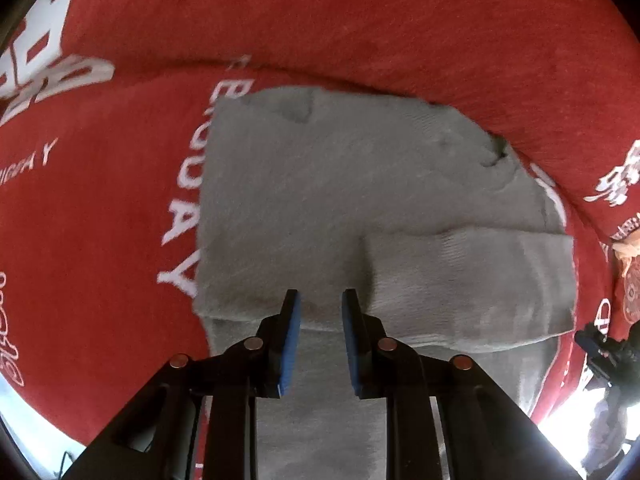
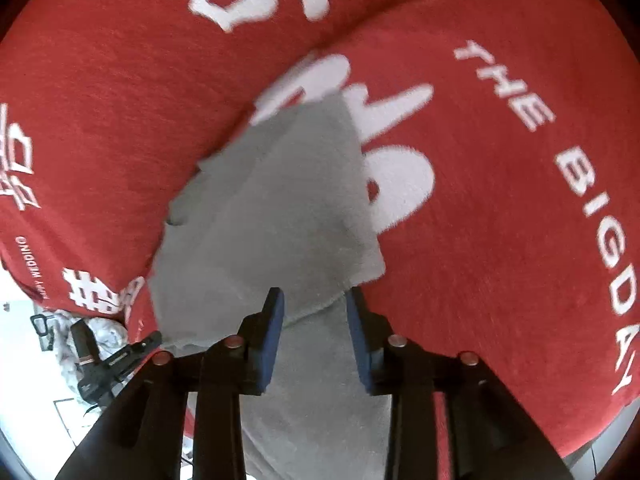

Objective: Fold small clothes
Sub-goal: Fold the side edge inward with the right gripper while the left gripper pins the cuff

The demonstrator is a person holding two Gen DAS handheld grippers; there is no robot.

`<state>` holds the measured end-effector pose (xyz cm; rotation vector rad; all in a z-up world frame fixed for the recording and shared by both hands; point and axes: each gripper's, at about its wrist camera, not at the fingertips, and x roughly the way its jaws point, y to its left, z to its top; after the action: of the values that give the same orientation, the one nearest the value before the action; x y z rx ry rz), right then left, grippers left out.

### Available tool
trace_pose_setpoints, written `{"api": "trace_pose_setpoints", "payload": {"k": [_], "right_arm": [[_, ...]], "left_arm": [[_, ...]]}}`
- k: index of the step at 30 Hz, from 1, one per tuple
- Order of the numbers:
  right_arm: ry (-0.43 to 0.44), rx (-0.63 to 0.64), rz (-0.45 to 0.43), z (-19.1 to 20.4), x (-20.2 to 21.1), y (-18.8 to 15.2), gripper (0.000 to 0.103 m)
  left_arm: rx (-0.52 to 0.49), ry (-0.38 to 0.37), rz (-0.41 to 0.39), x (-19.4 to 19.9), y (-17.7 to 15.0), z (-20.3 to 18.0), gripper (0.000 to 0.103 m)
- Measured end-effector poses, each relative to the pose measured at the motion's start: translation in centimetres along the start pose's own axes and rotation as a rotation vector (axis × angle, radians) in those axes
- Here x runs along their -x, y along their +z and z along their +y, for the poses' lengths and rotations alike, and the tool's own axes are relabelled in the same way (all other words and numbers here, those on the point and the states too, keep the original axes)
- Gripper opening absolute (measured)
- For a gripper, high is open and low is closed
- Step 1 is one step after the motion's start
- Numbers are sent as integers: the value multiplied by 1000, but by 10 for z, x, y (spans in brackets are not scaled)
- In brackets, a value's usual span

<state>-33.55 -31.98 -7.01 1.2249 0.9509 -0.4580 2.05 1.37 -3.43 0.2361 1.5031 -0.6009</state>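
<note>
A grey knit garment (image 1: pixel 340 200) lies folded on a red bedspread (image 1: pixel 360 20) with white lettering. In the left wrist view a folded flap (image 1: pixel 480 280) lies across its right side, and a fold edge runs under the fingertips. My left gripper (image 1: pixel 322 304) points steeply down, its blue pads narrowly apart and pinching a ridge of the grey cloth. The right wrist view shows the same grey garment (image 2: pixel 272 200) from another side. There my right gripper (image 2: pixel 314 300) stands over the near fold edge with its jaws wider apart, the cloth lying between them unpinched.
The red bedspread (image 2: pixel 500 240) rises in a soft bulge behind the garment. Past the bed's edge at lower left lie pale crumpled clothes (image 2: pixel 104 330), a black device (image 2: pixel 104 364) and bright floor. A dark object (image 1: pixel 604 352) sits at the right edge.
</note>
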Motion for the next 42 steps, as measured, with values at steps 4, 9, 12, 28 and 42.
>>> {"api": "trace_pose_setpoints", "payload": {"k": [4, 9, 12, 28, 42], "right_arm": [[-42, -23, -53, -8, 4, 30, 36], [-68, -76, 9, -23, -34, 69, 36], [-15, -69, 65, -16, -48, 73, 20], [-313, 39, -28, 0, -10, 57, 17], [-256, 229, 76, 57, -32, -13, 17]], "left_arm": [[-43, -33, -10, -1, 4, -30, 22], [-88, -20, 24, -25, 3, -61, 22], [-112, 18, 32, -35, 1, -70, 22], [-82, 86, 14, -20, 27, -42, 22], [-166, 77, 40, -18, -4, -52, 22]]}}
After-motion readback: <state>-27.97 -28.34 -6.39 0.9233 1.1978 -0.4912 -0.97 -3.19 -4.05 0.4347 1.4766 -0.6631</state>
